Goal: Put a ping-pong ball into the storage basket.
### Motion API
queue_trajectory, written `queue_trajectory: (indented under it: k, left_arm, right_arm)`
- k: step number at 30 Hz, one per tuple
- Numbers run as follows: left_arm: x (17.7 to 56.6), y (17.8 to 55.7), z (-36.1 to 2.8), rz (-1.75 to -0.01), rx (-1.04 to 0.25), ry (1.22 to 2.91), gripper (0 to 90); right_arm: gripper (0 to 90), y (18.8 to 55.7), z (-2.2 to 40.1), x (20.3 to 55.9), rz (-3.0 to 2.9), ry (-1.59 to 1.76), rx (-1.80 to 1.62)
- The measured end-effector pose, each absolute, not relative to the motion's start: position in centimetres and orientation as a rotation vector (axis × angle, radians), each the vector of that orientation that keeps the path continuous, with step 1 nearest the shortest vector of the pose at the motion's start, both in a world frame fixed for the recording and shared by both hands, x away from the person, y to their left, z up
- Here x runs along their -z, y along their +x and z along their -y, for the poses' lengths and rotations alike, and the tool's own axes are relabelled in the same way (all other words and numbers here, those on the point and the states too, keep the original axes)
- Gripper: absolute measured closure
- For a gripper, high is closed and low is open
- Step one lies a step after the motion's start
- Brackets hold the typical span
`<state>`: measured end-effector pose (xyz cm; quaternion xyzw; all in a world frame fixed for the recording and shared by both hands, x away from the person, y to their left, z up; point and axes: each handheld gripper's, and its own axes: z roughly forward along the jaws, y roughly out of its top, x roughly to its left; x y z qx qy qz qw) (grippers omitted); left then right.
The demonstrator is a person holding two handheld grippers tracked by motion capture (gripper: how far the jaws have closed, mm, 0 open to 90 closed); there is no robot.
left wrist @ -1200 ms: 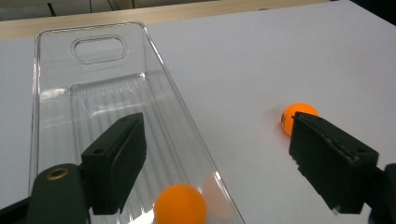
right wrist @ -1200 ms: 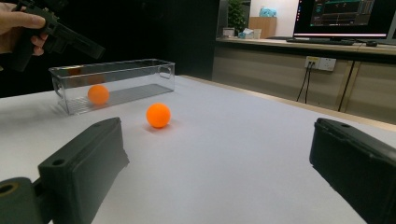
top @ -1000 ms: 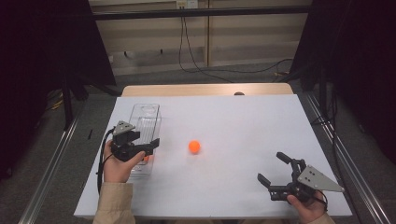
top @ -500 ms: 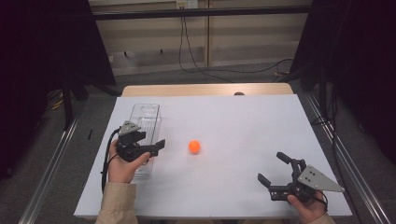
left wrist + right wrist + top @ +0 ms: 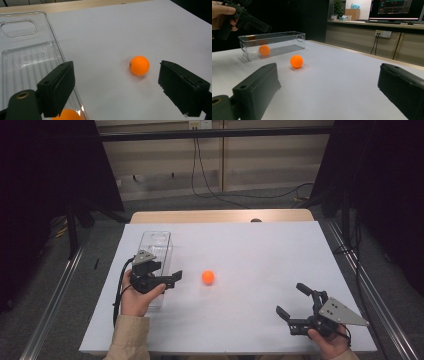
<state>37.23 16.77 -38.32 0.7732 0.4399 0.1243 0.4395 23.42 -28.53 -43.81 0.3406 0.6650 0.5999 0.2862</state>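
A person is sitting at a white desk (image 5: 250,250), holding a black two-jaw gripper in each hand. The left gripper (image 5: 172,279) is hovering near the desk's left edge, over the near end of a clear plastic box (image 5: 159,240) that is lying lengthwise there. Its jaws are spread with nothing between them, and they have just been opening wider. One orange ball (image 5: 264,50) is already lying inside the box, at its near end. A second orange ball (image 5: 208,277) is sitting loose on the bare desk, just beside the box and a little left of the desk's middle; in the left gripper view this loose ball (image 5: 139,65) is appearing ahead, between the two jaws but well beyond them. The right gripper (image 5: 295,304) is resting near the desk's near right corner, jaws spread and empty, well apart from the ball.

The likely risk: the ball is round and free to roll, so a jaw nudging it while closing in could be sending it across the desk. A low left gripper could also be knocking the light box.
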Motion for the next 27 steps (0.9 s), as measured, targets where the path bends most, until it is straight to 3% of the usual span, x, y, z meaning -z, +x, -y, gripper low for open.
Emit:
queue_trajectory:
  k: [27]
  left_arm:
    - [38.8,37.3,-14.8,-1.058,-0.272,1.919,12.0]
  right_arm:
    - [2.8,23.2,28.8,43.8,-1.770,0.919,-1.594]
